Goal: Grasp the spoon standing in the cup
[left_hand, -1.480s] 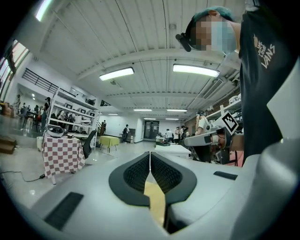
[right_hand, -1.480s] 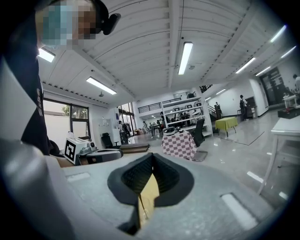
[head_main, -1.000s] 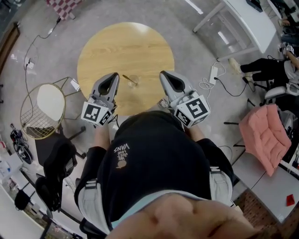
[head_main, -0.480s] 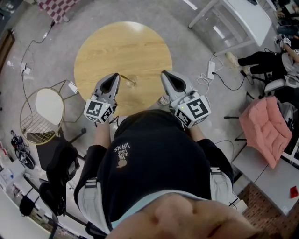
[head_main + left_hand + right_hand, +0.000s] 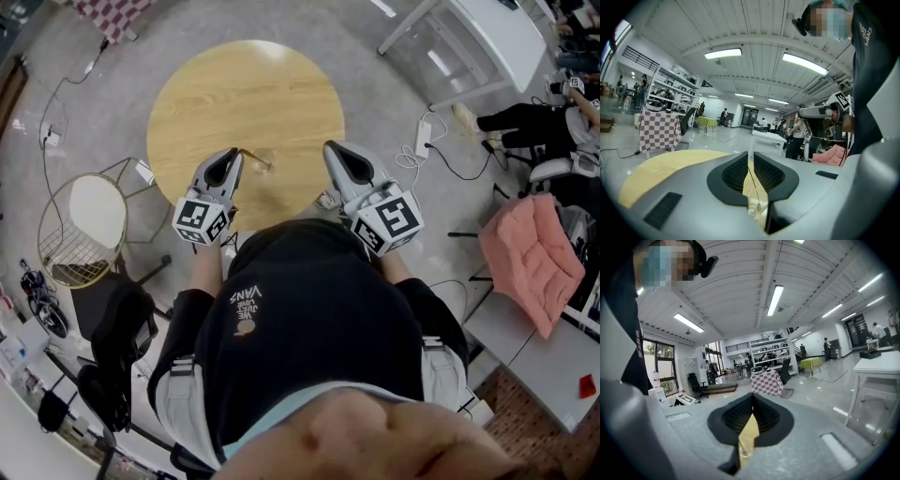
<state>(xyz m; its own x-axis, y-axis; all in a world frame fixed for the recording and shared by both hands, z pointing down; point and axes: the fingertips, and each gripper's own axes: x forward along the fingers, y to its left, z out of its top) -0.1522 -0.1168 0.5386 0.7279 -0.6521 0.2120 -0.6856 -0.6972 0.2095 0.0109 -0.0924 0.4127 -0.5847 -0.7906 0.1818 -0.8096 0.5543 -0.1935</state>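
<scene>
A clear glass cup (image 5: 266, 160) stands near the front edge of the round wooden table (image 5: 244, 94), and a thin spoon (image 5: 251, 155) in it leans up and to the left. My left gripper (image 5: 232, 155) sits just left of the cup, its tip close to the spoon's handle end. In the left gripper view the jaws stand a narrow gap apart, and the spoon (image 5: 751, 180) rises from the cup (image 5: 752, 210) in line with that gap, not pinched. My right gripper (image 5: 331, 150) hovers to the right of the cup, shut and holding nothing; its view shows the cup (image 5: 744, 448) below the closed jaws.
A gold wire side table (image 5: 82, 225) with a white top stands to the left. Cables and a power strip (image 5: 424, 136) lie on the floor at right. A white table (image 5: 487, 42), a pink cushion (image 5: 530, 262) and a seated person (image 5: 544, 131) are farther right.
My left gripper has edged forward, toward the spoon's handle. The right gripper and the cup keep their places.
</scene>
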